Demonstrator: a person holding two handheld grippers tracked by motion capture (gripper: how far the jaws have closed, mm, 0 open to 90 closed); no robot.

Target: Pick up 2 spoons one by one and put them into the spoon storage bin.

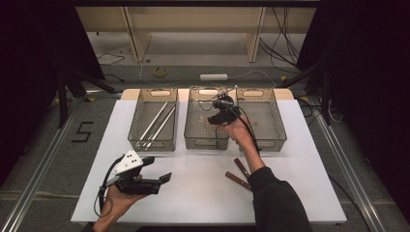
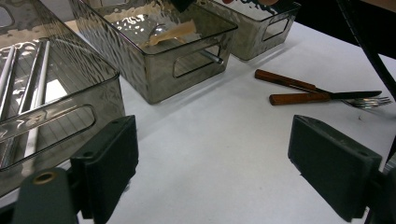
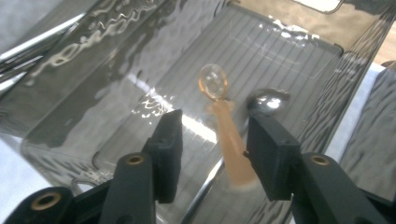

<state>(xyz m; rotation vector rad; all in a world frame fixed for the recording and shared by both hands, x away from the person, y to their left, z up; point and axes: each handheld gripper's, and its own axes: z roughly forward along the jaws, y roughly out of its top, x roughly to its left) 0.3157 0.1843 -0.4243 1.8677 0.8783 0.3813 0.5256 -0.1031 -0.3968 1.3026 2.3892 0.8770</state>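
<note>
Translucent amber plastic spoon [image 3: 223,122], bowl round and clear, lies on middle bin's [image 1: 193,137] ribbed floor beside a metal spoon [image 3: 267,100], likely sorted by type; right gripper [image 3: 212,140] released, jaws straddling its handle; left gripper [image 2: 212,161] spread wide, idle near table's [image 1: 203,193] front-left corner.

Your white table [image 1: 203,188] carries three smoky clear bins [image 1: 153,121] side by side at its far edge, and nearer you two wooden-handled pieces of cutlery [image 1: 240,173] lie just beside each other.
</note>
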